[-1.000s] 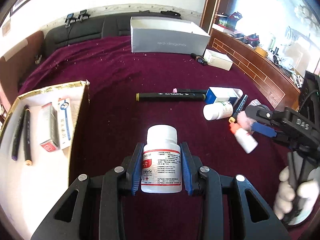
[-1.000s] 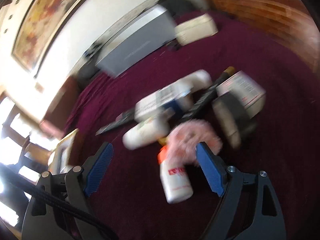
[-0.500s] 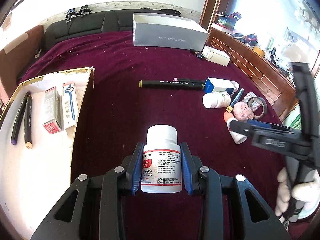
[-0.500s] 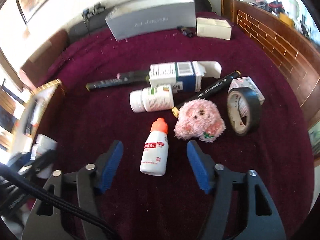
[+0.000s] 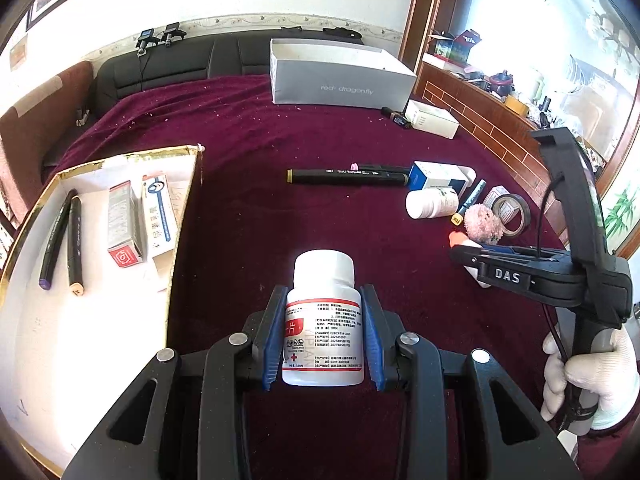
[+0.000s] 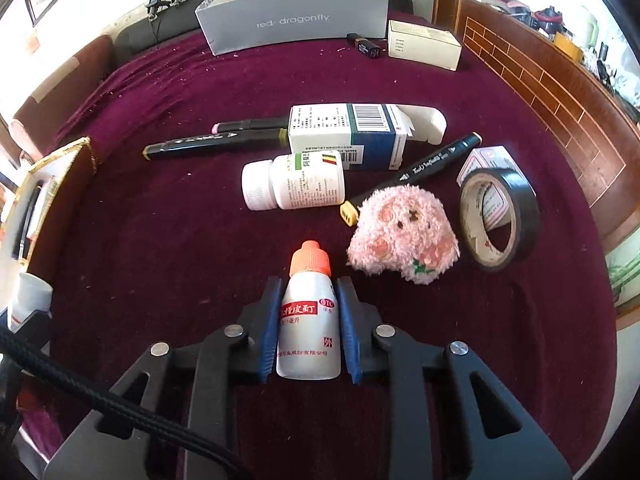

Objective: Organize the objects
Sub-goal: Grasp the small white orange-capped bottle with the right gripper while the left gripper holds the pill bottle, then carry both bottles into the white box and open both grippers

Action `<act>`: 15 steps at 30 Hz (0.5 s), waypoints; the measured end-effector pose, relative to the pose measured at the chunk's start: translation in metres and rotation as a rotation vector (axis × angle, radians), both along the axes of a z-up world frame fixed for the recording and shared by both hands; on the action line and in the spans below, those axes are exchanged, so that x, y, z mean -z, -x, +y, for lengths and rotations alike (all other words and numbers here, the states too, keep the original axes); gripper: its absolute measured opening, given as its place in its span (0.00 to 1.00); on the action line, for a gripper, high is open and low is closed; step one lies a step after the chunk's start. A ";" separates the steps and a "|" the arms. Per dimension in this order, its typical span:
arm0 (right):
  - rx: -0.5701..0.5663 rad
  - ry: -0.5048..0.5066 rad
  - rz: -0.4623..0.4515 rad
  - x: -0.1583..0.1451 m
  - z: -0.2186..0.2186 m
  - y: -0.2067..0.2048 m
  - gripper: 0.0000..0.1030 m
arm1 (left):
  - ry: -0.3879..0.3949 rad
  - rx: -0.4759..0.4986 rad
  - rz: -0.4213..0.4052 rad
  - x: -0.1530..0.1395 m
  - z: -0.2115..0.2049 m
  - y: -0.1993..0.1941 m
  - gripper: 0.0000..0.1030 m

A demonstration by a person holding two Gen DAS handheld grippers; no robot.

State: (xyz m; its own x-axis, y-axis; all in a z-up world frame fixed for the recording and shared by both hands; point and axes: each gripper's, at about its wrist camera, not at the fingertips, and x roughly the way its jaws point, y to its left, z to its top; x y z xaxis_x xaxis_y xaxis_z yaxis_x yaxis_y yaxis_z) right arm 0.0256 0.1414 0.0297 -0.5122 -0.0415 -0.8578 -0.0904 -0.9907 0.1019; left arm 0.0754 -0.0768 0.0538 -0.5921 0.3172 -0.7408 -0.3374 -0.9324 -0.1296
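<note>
- Tool on the left (image 5: 323,334): its blue pads are closed against both sides of a white pill bottle (image 5: 323,320), which stands upright between them with its white cap up, over the maroon cloth of the counter (image 5: 248,216) near its near edge.
- Tool on the right (image 6: 308,330): its pads are pressed to the flanks of a small white dropper bottle (image 6: 309,312) with an orange cap, red print on its label; the bottle points away from the camera toward the far edge.
- Open cardboard box (image 5: 188,216) sits along the left edge of the counter, just beside the left tool; inside lie two dark markers (image 5: 64,236) side by side and two small cartons (image 5: 142,216).
- Toward the right edge a cluster lies on the cloth: a pink plush toy (image 6: 402,236), a roll of black tape (image 6: 498,218) leaning on a small white box, a second white pill bottle (image 6: 294,185) on its side, a blue-and-white carton (image 6: 348,136), and a black marker (image 6: 412,174) running diagonally between them.
- Two more dark markers (image 6: 216,142) lie end-out from the carton toward the left edge.
- At the far edge stand a grey shoebox (image 6: 294,12) and a white carton (image 6: 424,44), well apart from both tools.
</note>
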 end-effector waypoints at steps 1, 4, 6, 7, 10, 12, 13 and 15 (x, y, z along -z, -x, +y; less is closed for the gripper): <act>-0.001 0.009 0.004 -0.002 0.000 -0.001 0.24 | -0.002 -0.001 0.002 -0.001 -0.001 -0.001 0.30; -0.011 0.042 0.020 -0.009 -0.003 -0.006 0.24 | -0.009 -0.006 0.009 -0.004 -0.005 -0.003 0.30; -0.022 0.063 0.032 -0.014 -0.006 -0.011 0.24 | -0.012 -0.011 0.015 -0.007 -0.007 -0.006 0.30; -0.028 0.079 0.036 -0.016 -0.008 -0.013 0.24 | -0.012 -0.014 0.018 -0.008 -0.009 -0.007 0.30; -0.049 0.116 0.055 -0.025 -0.015 -0.019 0.24 | -0.009 -0.024 0.032 -0.012 -0.013 -0.011 0.30; -0.068 0.131 0.074 -0.033 -0.022 -0.022 0.24 | -0.005 -0.036 0.047 -0.016 -0.017 -0.014 0.30; -0.076 0.134 0.081 -0.037 -0.025 -0.024 0.24 | -0.007 -0.040 0.051 -0.017 -0.019 -0.014 0.30; -0.099 0.132 0.105 -0.047 -0.035 -0.027 0.24 | -0.008 -0.053 0.063 -0.020 -0.025 -0.016 0.30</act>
State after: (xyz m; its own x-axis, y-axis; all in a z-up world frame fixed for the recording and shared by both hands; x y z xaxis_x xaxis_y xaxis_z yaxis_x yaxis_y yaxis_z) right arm 0.0524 0.1060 0.0764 -0.5863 -0.2051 -0.7837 0.0248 -0.9715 0.2357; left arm 0.0911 -0.1022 0.0742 -0.6535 0.2898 -0.6992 -0.2949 -0.9483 -0.1174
